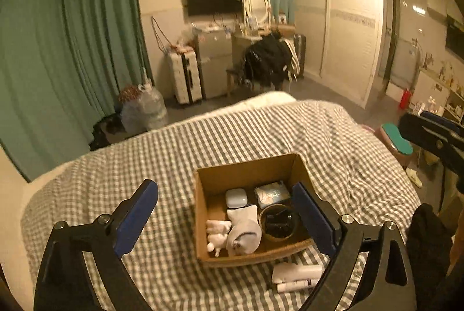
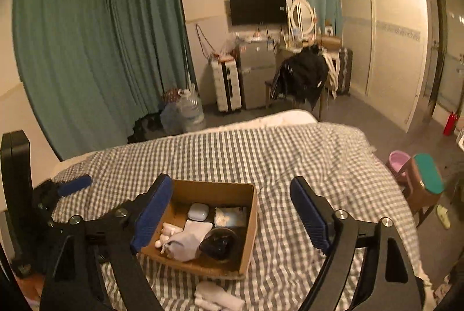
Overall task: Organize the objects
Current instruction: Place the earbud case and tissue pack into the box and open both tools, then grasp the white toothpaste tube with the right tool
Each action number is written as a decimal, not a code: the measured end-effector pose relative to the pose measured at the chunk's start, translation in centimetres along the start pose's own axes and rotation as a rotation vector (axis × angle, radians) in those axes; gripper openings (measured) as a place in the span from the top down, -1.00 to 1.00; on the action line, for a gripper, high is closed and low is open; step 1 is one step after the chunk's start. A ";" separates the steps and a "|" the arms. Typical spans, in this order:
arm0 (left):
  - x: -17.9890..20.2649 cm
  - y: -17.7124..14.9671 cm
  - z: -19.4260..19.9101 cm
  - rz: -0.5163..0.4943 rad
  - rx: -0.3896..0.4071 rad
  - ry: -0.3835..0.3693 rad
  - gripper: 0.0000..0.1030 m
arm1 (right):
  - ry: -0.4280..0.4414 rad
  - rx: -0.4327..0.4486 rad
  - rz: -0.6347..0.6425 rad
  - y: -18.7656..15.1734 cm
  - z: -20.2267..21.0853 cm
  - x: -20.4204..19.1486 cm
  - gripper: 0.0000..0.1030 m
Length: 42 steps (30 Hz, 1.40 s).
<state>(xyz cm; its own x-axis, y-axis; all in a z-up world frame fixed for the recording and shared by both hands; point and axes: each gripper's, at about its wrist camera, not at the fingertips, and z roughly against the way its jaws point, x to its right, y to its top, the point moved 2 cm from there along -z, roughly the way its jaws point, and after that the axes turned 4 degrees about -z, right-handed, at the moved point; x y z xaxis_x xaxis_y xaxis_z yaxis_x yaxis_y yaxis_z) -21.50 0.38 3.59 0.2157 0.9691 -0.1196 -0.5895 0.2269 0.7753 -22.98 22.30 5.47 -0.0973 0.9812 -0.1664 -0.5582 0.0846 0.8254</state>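
Observation:
An open cardboard box (image 1: 246, 172) sits on the checked bed cover (image 1: 232, 137). It holds a white earbud case (image 1: 236, 197), a tissue pack (image 1: 272, 193), a tape roll (image 1: 279, 222), a grey sock bundle (image 1: 243, 232) and a small white plush toy (image 1: 217, 235). White tubes (image 1: 295, 277) lie on the cover just in front of the box. My left gripper (image 1: 229, 218) is open and empty above the box. My right gripper (image 2: 229, 215) is open and empty over the box (image 2: 249, 224) and the cover (image 2: 275, 154). White folded items (image 2: 217, 298) lie near the box's front.
The left gripper's blue finger shows at the left of the right wrist view (image 2: 74, 185). A stool with a teal seat (image 2: 427, 173) and a pink bin (image 2: 398, 161) stand right of the bed. A chair with a black jacket (image 2: 301, 76), suitcase and fridge stand beyond.

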 end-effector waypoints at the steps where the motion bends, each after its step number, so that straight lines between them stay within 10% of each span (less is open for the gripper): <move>1: 0.0 -0.2 1.4 -0.001 0.009 0.006 -0.89 | 0.003 0.009 0.002 -0.2 1.3 -0.1 -0.66; 17: 0.8 -8.6 6.3 0.042 -0.038 0.025 -0.93 | 0.007 -0.005 0.045 -9.0 10.4 -1.0 -0.70; 36: 1.4 -21.5 -7.8 0.041 -0.350 0.059 -0.93 | -0.025 -0.394 0.169 -22.2 -5.5 -1.1 -0.69; 42: -0.9 -22.5 -9.8 0.110 -0.402 0.062 -0.93 | -0.030 -0.527 0.275 -25.2 -10.8 -2.6 -0.35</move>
<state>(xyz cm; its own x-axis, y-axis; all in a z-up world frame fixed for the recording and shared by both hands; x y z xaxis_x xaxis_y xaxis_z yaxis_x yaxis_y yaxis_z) -16.05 -4.65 -19.84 0.0943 0.9908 -0.0967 -0.8660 0.1296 0.4830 -17.55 15.77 -20.67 -0.2771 0.9601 0.0367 -0.8507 -0.2629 0.4553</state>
